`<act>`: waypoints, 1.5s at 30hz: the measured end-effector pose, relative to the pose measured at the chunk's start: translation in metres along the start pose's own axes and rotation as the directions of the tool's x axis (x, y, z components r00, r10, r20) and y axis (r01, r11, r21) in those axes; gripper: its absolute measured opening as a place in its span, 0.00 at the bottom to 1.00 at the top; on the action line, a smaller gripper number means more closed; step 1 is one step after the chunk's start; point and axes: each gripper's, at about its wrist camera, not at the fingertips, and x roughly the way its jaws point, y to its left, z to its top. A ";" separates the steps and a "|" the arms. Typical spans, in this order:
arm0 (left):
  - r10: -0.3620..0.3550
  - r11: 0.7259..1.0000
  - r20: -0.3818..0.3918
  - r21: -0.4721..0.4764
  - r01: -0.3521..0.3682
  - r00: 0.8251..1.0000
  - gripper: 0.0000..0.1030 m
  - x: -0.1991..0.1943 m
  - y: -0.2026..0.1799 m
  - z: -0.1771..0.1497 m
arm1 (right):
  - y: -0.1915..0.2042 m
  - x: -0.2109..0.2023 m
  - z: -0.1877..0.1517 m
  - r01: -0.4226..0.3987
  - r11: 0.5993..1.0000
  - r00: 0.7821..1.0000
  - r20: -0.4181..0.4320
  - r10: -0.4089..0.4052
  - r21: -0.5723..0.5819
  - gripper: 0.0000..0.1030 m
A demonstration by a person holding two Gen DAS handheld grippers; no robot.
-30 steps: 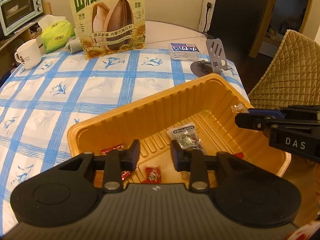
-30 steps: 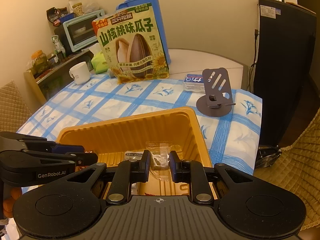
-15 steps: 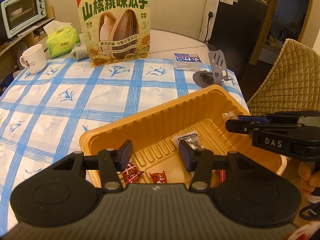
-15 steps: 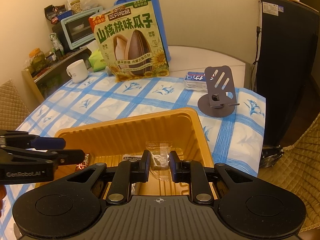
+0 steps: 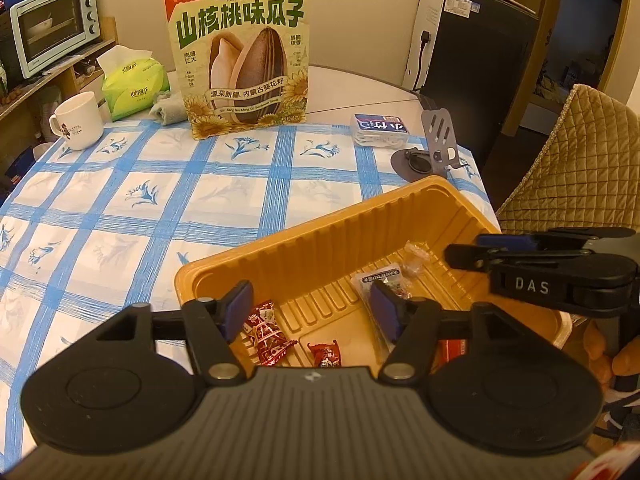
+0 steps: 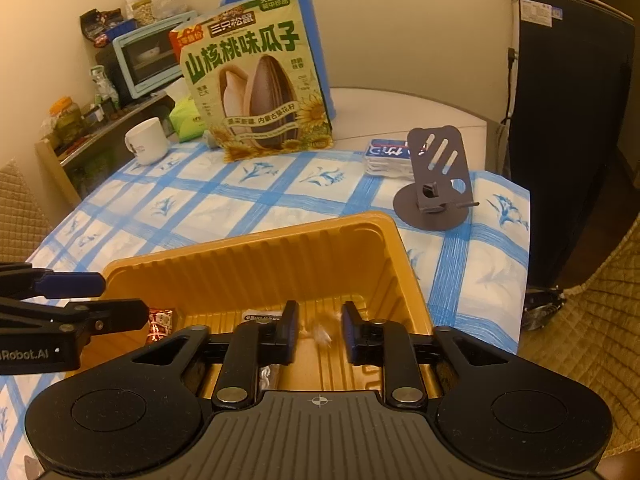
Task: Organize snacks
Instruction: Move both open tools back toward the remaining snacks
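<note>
Both tools are hovering over the ribbed orange plastic tray (image 5: 320,248) sitting at the near edge of the worktop with the blue-and-white checked cloth (image 5: 120,208), and the step in hand looks like the release of snacks into it.

The left tool (image 5: 310,308) is opening, its blue pads standing wide with nothing pressed between them; two red-wrapped candies (image 5: 266,332) are lying on the tray floor just below and between its fingers, and a white printed sachet (image 5: 380,280) is lying just ahead of its right finger.

The right tool (image 6: 319,330) is also opening, at a narrower gap. A small clear-wrapped sweet (image 6: 320,330) is showing between its pads but is not gripped; it appears to be dropping or resting on the tray floor directly under the fingertips.

Most small snacks in view are already lying inside the tray. The large green sunflower-seed bag (image 5: 240,52) is standing upright well ahead of both tools at the far side of the cloth, outside the tray.

Judging from this, the next move calls for lifting both tools clear of the tray walls without dragging the loose wrappers, then finding whatever snack is left to gather.
</note>
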 end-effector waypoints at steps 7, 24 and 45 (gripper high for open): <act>-0.012 1.000 0.030 0.011 0.011 0.999 0.77 -0.015 0.000 0.000 | 0.002 -0.018 0.000 0.011 1.000 0.999 0.052 -0.012 0.006 0.81; -0.088 0.996 0.075 0.019 0.087 0.993 0.85 -0.087 0.005 -0.008 | 0.029 -0.093 -0.011 0.058 0.994 0.993 0.095 -0.066 0.088 0.90; -0.105 0.994 0.060 0.021 0.104 0.993 0.85 -0.209 0.073 -0.090 | 0.140 -0.185 -0.089 0.097 0.985 0.989 0.097 -0.111 0.143 0.90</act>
